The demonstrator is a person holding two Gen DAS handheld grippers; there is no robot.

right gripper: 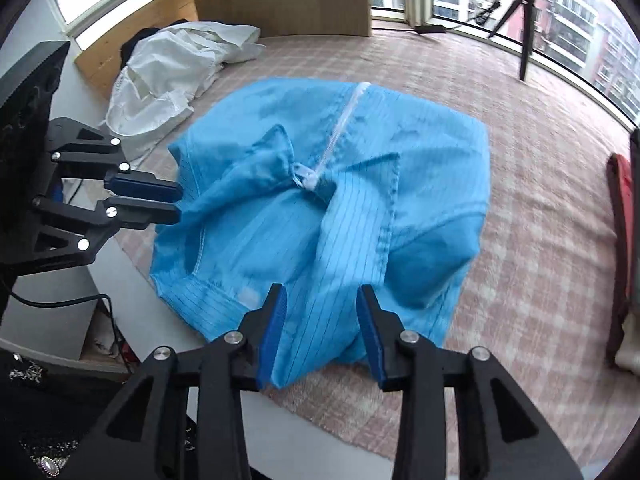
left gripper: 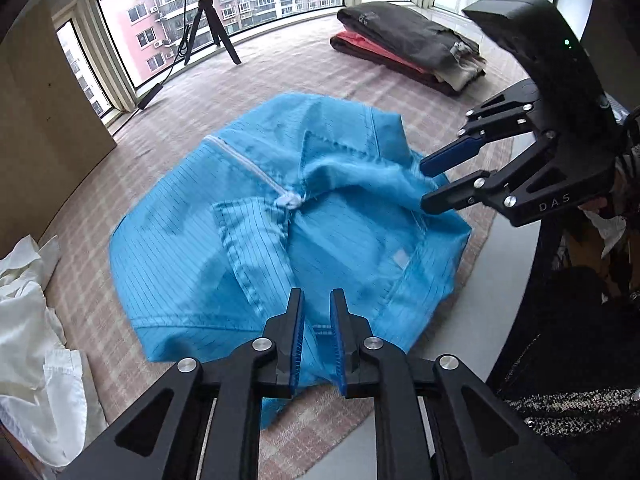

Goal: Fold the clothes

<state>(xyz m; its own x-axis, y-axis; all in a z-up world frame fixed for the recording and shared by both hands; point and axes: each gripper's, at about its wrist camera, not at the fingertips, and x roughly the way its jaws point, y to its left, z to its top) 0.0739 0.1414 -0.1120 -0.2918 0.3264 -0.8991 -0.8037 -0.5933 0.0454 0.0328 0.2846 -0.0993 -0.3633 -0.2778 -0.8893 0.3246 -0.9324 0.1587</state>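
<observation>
Left gripper (left gripper: 316, 312) is sitting narrow, pads nearly parallel, with a strip of the blue garment (left gripper: 280, 220) running between them at its near hem. I'm reading contact on the fabric there, so I'm calling it pinched on the garment.

Right gripper (right gripper: 322, 304) is standing wider, fingers straddling a raised fold of the same blue cloth; pads are beside the fabric, not pressing it. In the left wrist view I'm seeing the right gripper (left gripper: 424, 184) from the side, tips at the garment's right edge, a gap showing between the blue pad and the black finger.

Blue garment is lying bunched on the pink checked blanket (left gripper: 168, 112), near the blanket's front edge, with a white zipper (left gripper: 248, 164) running from the far side down to a knot of fabric in the middle. Pinstripes are showing across the near panels.

White clothing pile (left gripper: 32, 320) is lying at the blanket's left edge. Folded stack (left gripper: 408, 48), dark over red, is sitting toward the far right corner by the window. Tripod (left gripper: 212, 20) is standing at the far edge.
</observation>
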